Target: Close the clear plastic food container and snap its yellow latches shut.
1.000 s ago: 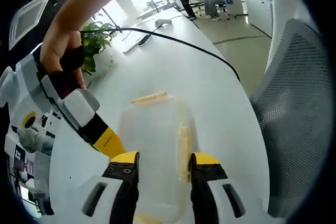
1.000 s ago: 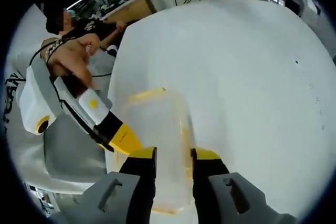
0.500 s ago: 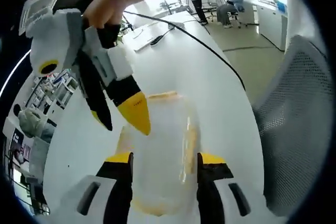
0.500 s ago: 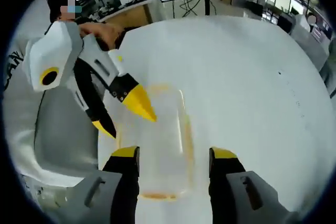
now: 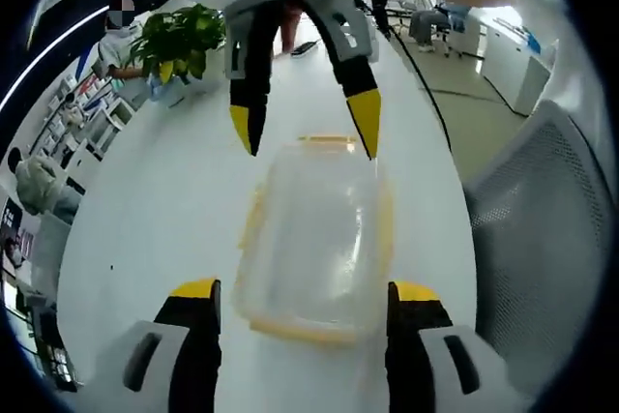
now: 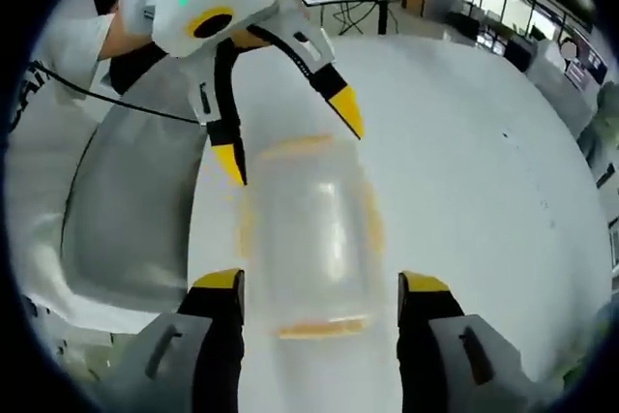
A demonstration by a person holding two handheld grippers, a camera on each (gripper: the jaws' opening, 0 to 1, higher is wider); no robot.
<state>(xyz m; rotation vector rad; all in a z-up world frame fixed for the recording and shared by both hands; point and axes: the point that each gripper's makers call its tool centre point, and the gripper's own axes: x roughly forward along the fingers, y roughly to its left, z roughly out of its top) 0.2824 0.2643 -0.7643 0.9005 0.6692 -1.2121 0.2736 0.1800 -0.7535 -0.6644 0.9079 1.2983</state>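
Left gripper view: tongs (image 5: 302, 297) spread, straddling container (image 5: 314, 239).

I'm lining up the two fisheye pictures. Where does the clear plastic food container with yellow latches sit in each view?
Left gripper view: the clear plastic food container lies centre, between this view's own open jaws.
Right gripper view: the same container lies centre, slightly blurred, between that view's open jaws.
Shared landmark: the white table under it; each view shows the other gripper beyond the container's far end.

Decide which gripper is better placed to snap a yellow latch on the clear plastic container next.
Neither clearly: left gripper and right gripper both stand open, facing each other across the clear plastic container, each straddling an end latch.
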